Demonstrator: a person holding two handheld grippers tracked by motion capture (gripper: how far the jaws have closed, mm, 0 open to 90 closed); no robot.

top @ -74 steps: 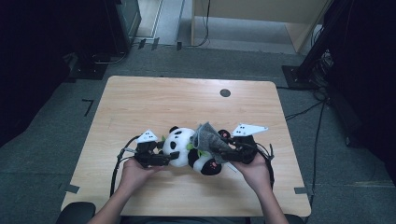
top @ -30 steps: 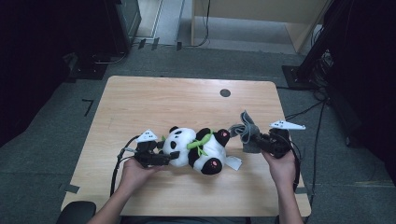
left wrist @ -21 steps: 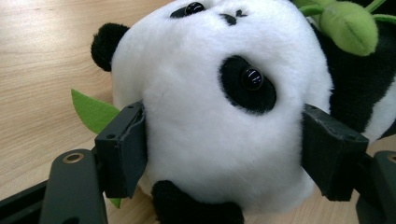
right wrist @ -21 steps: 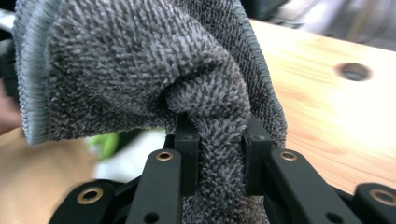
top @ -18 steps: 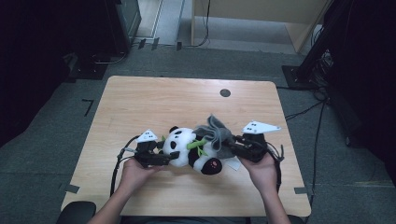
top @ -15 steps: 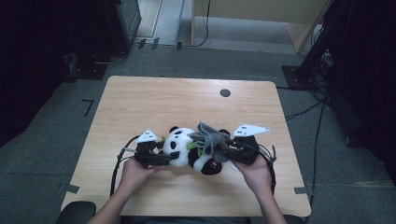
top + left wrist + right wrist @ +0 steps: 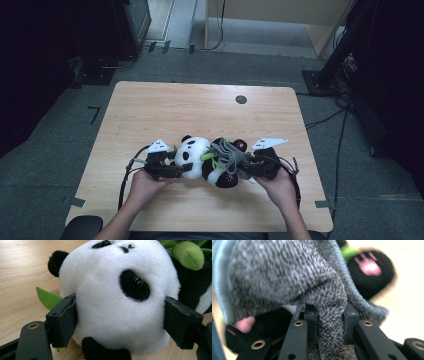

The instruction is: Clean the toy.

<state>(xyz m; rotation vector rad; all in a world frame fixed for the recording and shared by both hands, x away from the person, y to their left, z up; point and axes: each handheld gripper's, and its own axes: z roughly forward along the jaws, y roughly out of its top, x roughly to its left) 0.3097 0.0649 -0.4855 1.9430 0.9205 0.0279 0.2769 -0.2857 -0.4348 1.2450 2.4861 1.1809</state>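
Swung back onto the black-and-white plush panda (image 7: 206, 162): right gripper (image 7: 248, 167) pinching grey knitted cloth (image 7: 227, 155) over its belly. Left gripper (image 7: 120, 322) clasping its head, jaws just easing wider. Draping begun, spreading left.

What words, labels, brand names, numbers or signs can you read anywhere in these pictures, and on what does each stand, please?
None: no text can be read on the panda plush, the grey knitted cloth, the table or either tongs.
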